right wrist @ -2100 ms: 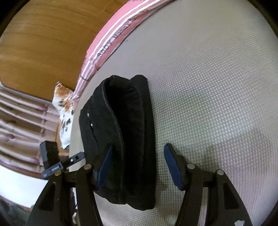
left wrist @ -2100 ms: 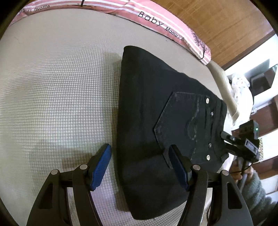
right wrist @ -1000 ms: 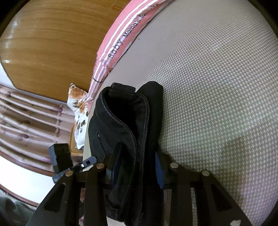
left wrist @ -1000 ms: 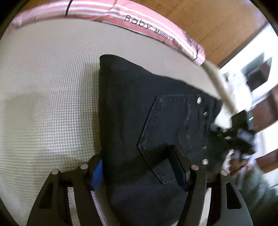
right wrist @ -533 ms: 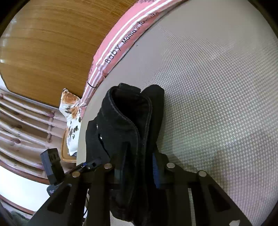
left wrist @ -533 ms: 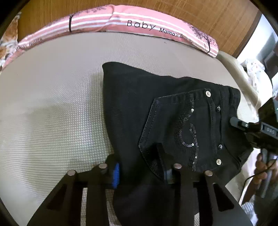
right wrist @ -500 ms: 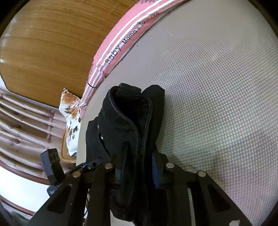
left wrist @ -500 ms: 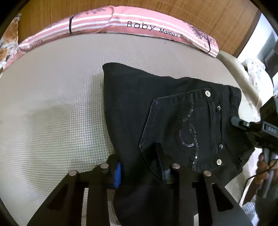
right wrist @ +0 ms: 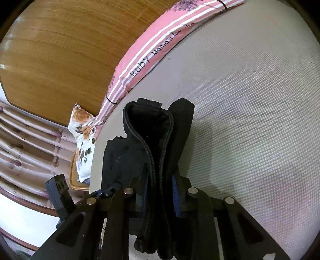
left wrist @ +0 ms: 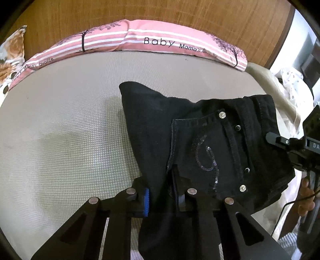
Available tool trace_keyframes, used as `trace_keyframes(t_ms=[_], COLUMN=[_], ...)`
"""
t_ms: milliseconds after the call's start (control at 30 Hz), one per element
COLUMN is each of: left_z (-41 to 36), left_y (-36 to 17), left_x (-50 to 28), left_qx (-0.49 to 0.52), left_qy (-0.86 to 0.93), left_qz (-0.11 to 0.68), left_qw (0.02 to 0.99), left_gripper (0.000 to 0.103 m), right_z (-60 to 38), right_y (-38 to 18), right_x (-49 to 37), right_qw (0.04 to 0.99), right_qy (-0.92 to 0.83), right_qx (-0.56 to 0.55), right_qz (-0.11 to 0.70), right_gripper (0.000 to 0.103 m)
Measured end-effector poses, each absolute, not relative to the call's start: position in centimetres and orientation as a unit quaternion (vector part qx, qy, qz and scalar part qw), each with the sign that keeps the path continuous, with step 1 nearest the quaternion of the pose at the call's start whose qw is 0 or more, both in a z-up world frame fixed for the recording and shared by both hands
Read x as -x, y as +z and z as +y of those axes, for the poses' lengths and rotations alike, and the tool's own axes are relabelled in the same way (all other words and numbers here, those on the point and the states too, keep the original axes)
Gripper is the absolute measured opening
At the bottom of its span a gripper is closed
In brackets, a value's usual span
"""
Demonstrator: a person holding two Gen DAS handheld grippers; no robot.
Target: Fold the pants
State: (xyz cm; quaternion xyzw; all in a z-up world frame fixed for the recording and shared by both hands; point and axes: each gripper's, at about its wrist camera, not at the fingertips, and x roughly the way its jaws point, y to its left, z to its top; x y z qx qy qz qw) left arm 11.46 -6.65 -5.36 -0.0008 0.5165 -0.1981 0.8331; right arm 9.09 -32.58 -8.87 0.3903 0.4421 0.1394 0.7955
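The black pants [left wrist: 200, 130] are folded into a thick bundle, back pocket with a sequin swirl on top. They hang partly raised over the beige mattress [left wrist: 60, 140]. My left gripper [left wrist: 161, 190] has its jaws closing, and its blue pads press on the near edge of the bundle. In the right wrist view the pants [right wrist: 154, 140] show their waistband end as stacked layers. My right gripper [right wrist: 160, 192] is closing too, with its pads clamped on those layers. The far folded end still touches the mattress [right wrist: 250, 120].
A pink striped bolster [left wrist: 160, 42] printed "Baby" lies along the far edge under a wooden headboard [left wrist: 160, 12]. A floral cushion [right wrist: 84, 140] sits beyond the mattress corner. A person's hand [left wrist: 306, 198] shows at the right, by white bedding [left wrist: 290, 80].
Both grippers went from open around the pants' edges to closed on them. The gripped ends have risen off the mattress, and both views have tilted up toward the headboard.
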Motion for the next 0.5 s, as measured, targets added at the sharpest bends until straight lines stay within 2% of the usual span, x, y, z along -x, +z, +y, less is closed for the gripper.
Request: trace_keyframes(t_ms=[500], left_z=[-2.0], left_y=[-3.9], left_x=[-14.0], left_qx=[0.030], left_qy=[-0.166], left_qz=[0.497], left_qw=[0.851], left_gripper=[0.016], right_z=[-29.2], right_y=[-9.3], right_x=[-13.2], right_qw=[0.779], right_qy=[0.173], right_qx=[-0.405], right_qz=[0.447], right_gripper=[0.019])
